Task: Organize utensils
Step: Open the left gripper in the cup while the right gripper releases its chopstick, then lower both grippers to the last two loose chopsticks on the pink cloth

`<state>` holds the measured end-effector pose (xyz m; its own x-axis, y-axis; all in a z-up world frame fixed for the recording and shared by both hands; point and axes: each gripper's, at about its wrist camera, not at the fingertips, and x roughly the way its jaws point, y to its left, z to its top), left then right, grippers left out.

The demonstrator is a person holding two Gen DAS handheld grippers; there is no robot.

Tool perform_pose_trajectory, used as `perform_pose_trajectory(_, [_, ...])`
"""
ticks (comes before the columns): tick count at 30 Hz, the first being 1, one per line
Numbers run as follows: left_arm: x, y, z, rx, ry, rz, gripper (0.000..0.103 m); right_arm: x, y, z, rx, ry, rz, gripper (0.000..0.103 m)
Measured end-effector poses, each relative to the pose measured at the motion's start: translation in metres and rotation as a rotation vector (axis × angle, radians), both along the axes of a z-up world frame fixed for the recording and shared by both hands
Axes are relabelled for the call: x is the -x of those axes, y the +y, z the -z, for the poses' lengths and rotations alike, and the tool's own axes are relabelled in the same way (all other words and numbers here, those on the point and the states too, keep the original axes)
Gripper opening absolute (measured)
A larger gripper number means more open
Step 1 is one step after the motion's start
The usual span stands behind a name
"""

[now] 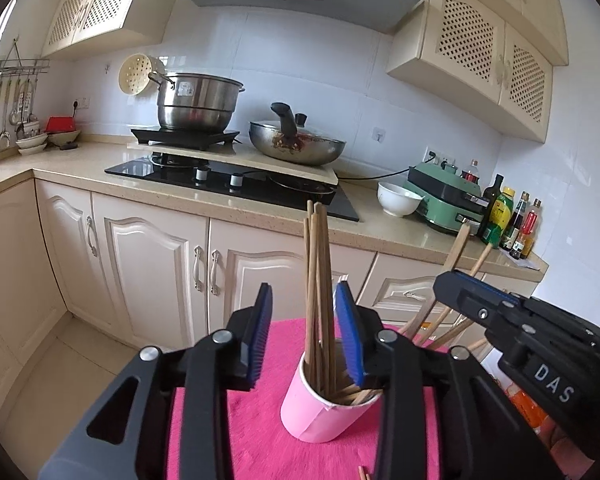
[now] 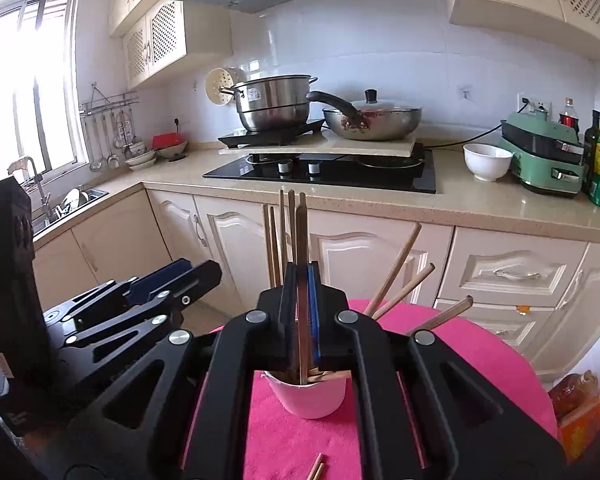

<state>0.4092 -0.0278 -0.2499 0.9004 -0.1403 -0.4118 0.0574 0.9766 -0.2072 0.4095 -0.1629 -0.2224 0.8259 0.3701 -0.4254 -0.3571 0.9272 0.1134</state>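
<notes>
Left wrist view: left gripper (image 1: pixel 304 334) jaws spread apart, straddling upright chopsticks (image 1: pixel 318 280) standing in the pink cup (image 1: pixel 320 408) on the pink cloth (image 1: pixel 260 440).

Right wrist view: right gripper (image 2: pixel 301 312) jaws clamped on one chopstick (image 2: pixel 301 248) rising from the cup (image 2: pixel 308 400); other chopsticks lean right.

My matt black plastic left gripper (image 1: pixel 304 332) has ribbed blue rubbery pads (image 1: pixel 260 336) and shiny metal rivets. Smooth pale-pink paper cup (image 1: pixel 320 404) holds plain matt wooden chopsticks (image 1: pixel 318 280). Fuzzy hot-pink cloth table cover (image 2: pixel 480 352). Glossy black glass hob (image 2: pixel 340 172), polished steel stockpot (image 2: pixel 272 100), glossy speckled beige stone countertop (image 1: pixel 84 164).
</notes>
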Motion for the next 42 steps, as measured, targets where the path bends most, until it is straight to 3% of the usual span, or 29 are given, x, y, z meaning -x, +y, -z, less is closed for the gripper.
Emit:
perform_pose_trajectory(7, [0.018, -0.001, -0.018, -0.021, 0.009, 0.006, 0.035, 0.018, -0.003, -0.021, -0.015, -0.024, 0.029, 0.007])
perform_pose_trajectory(10, [0.026, -0.003, -0.026, -0.027, 0.019, 0.012, 0.039, 0.026, -0.008, -0.03, -0.023, -0.031, 0.051, 0.012])
perform_pose_trajectory(13, [0.034, -0.006, -0.033, -0.024, 0.03, 0.02, 0.039, 0.038, -0.013, -0.037, -0.029, -0.042, 0.071, 0.036])
perform_pose_trajectory(14, [0.038, -0.007, -0.035, -0.025, 0.033, 0.024, 0.039, 0.042, -0.014, -0.038, -0.027, -0.049, 0.078, 0.048])
perform_pose_trajectory(24, [0.061, -0.028, -0.028, -0.075, 0.096, 0.068, 0.04, 0.082, -0.039, -0.039, -0.009, -0.038, 0.159, 0.051])
perform_pose_trajectory(34, [0.064, -0.057, 0.031, -0.114, 0.278, 0.13, 0.04, 0.101, -0.073, 0.011, 0.019, 0.1, 0.252, 0.051])
perform_pose_trajectory(42, [0.054, -0.073, 0.122, -0.117, 0.634, 0.199, 0.04, 0.094, -0.089, 0.084, 0.017, 0.331, 0.281, 0.051])
